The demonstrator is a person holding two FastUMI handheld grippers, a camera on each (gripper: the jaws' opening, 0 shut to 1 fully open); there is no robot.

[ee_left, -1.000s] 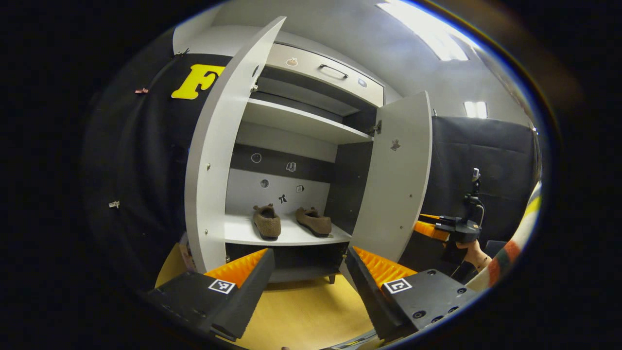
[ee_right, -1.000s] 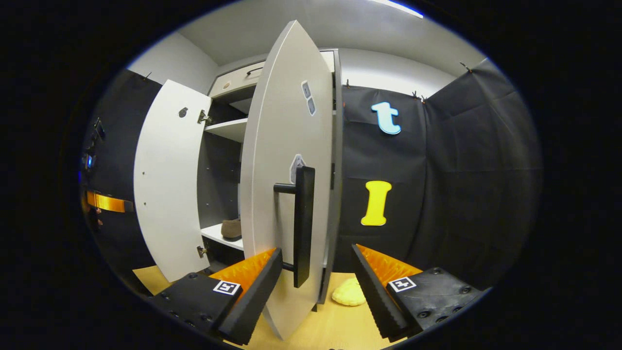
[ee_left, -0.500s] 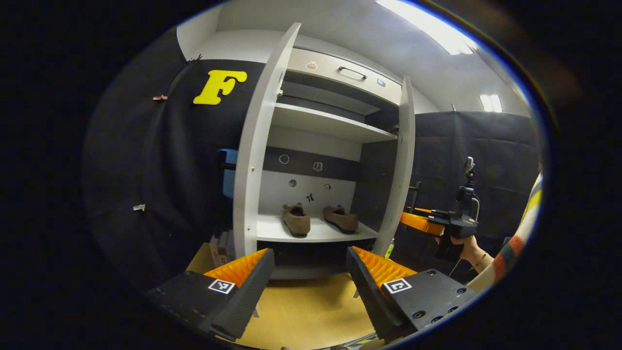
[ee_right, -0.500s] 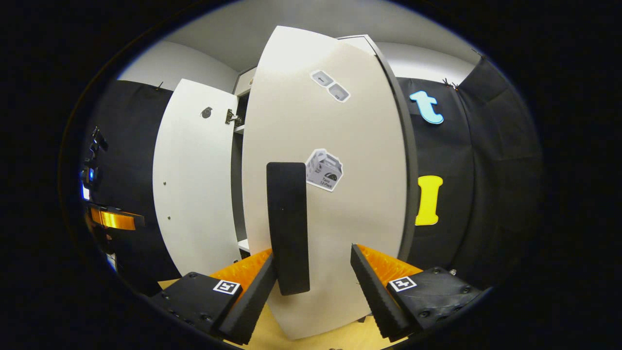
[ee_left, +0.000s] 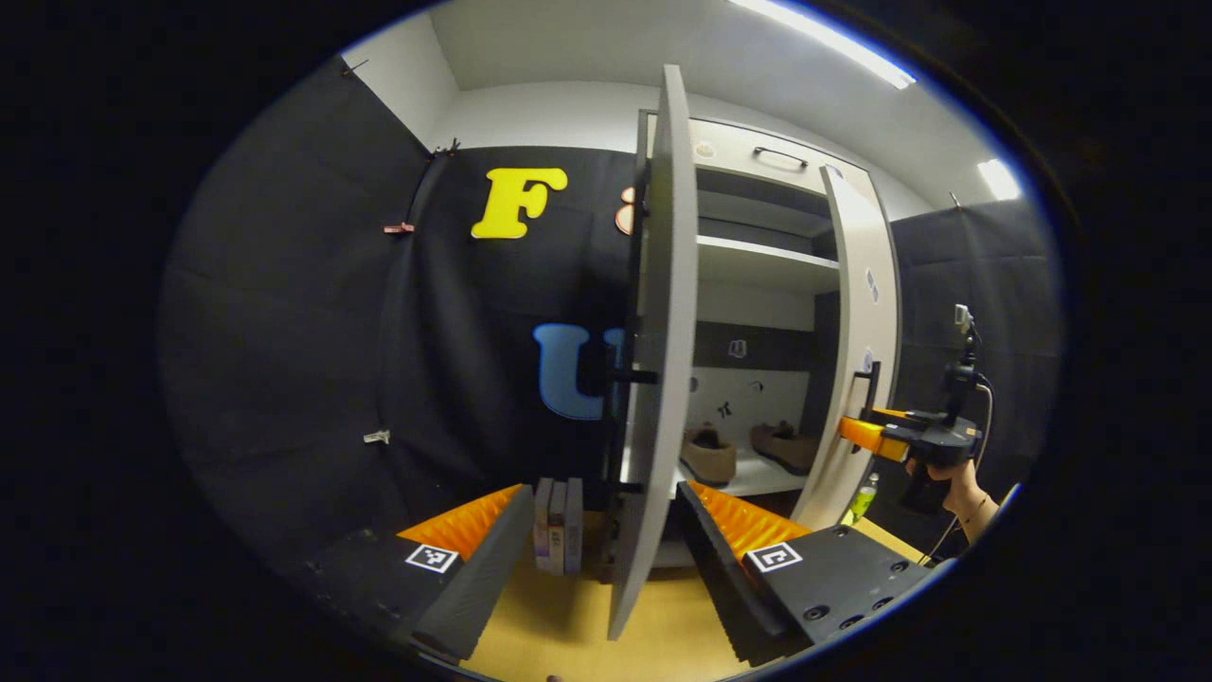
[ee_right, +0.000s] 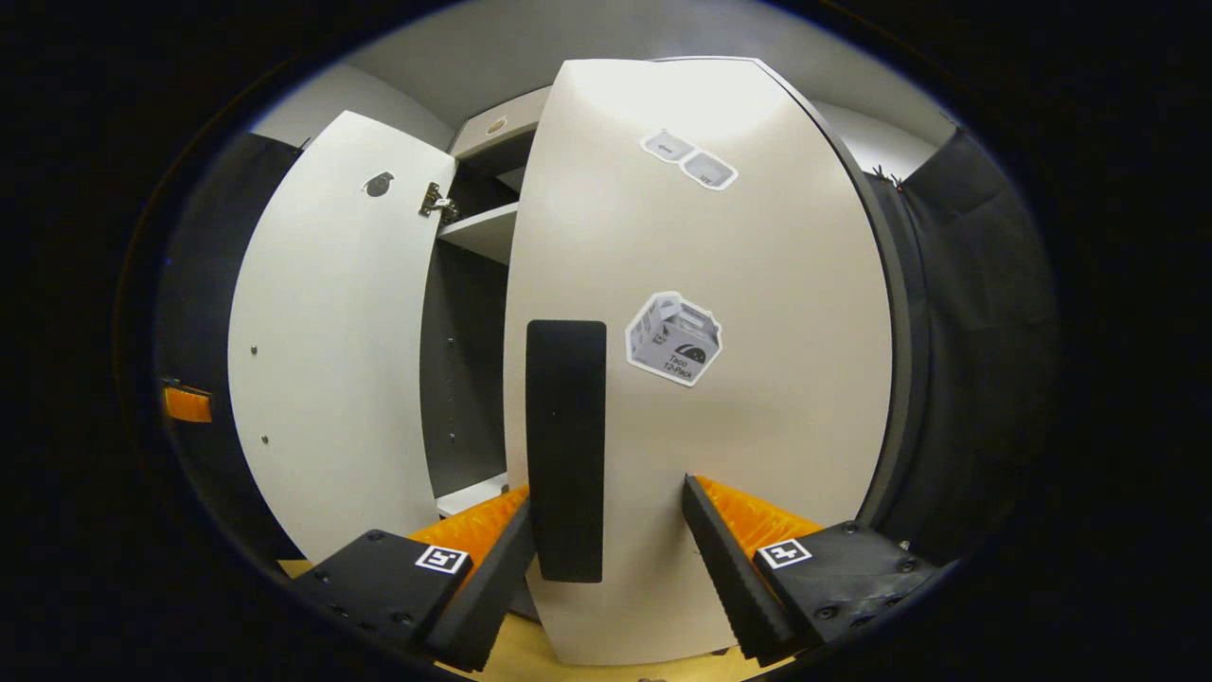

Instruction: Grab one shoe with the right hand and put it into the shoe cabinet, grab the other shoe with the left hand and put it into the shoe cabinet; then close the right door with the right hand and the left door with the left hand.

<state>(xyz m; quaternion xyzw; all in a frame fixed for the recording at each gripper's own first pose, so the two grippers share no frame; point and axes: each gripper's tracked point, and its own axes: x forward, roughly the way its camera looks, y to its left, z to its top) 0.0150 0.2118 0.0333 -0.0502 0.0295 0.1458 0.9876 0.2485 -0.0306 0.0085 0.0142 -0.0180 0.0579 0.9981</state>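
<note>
Right door (ee_right: 757, 379) swung nearer shut; 2 shoes (ee_left: 708, 455) inside cabinet (ee_left: 757, 265).

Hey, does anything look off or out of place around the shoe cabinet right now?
Nothing stands out. Both shoes sit upright, side by side on the lower shelf. The right door is nearly shut; the left door stands open.

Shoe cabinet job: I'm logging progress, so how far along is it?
Done: both brown shoes sit on the cabinet shelf. In hand: the right gripper, jaws open, is at the right door by its black handle, door nearly shut. Left: the left door stands wide open, edge-on before the open left gripper.
</note>
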